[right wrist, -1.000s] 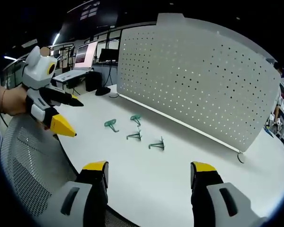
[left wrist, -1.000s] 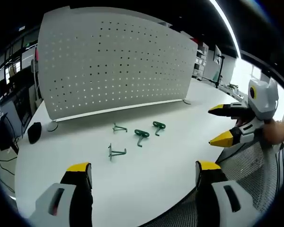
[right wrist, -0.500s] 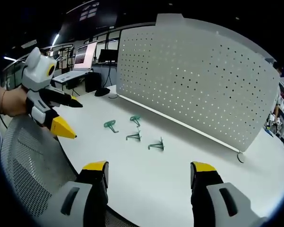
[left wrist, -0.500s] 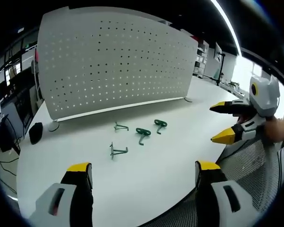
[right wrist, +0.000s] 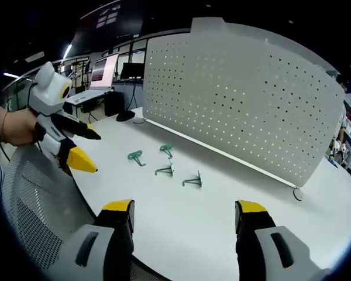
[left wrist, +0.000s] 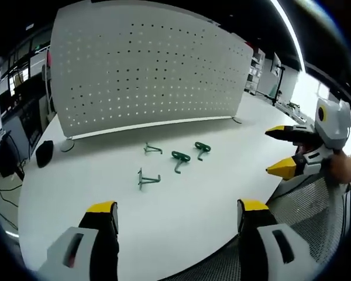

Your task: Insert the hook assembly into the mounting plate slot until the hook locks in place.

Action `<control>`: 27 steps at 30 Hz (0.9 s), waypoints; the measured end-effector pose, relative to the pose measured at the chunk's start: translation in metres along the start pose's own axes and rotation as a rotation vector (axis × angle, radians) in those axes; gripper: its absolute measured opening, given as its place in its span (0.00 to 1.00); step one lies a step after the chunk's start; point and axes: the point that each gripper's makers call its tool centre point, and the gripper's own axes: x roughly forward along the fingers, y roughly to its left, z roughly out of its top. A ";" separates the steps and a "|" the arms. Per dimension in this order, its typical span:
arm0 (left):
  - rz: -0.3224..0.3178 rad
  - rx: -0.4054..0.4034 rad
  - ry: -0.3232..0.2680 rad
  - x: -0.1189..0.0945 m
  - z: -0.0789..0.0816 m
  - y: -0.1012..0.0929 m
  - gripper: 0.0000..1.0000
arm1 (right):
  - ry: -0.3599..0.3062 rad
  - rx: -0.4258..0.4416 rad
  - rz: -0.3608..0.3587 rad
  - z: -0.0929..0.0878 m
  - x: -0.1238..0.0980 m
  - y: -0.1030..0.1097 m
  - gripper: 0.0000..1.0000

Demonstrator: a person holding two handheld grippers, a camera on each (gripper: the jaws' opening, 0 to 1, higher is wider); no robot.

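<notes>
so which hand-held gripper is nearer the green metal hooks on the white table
Neither clearly. The left hand-held gripper and the right hand-held gripper both hover open near the table edge, apart from the green metal hooks.

A broad white bench (left wrist: 181, 205) with a rounded edge stands in a dim workshop under a dark ceiling crossed by a long strip light (left wrist: 286, 29). Behind it, desks with monitors (right wrist: 114, 67) line the far side, and bright daylight comes in at a window (left wrist: 304, 88). A mesh chair back (right wrist: 29, 199) sits beside the bench edge.
</notes>
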 end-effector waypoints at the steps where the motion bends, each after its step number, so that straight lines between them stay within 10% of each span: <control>1: 0.005 -0.013 0.007 0.001 -0.001 0.003 0.85 | 0.000 0.003 0.000 0.000 0.000 0.000 0.67; 27: 0.003 0.052 0.169 0.069 0.002 0.040 0.51 | 0.010 0.018 -0.004 -0.004 0.002 -0.003 0.65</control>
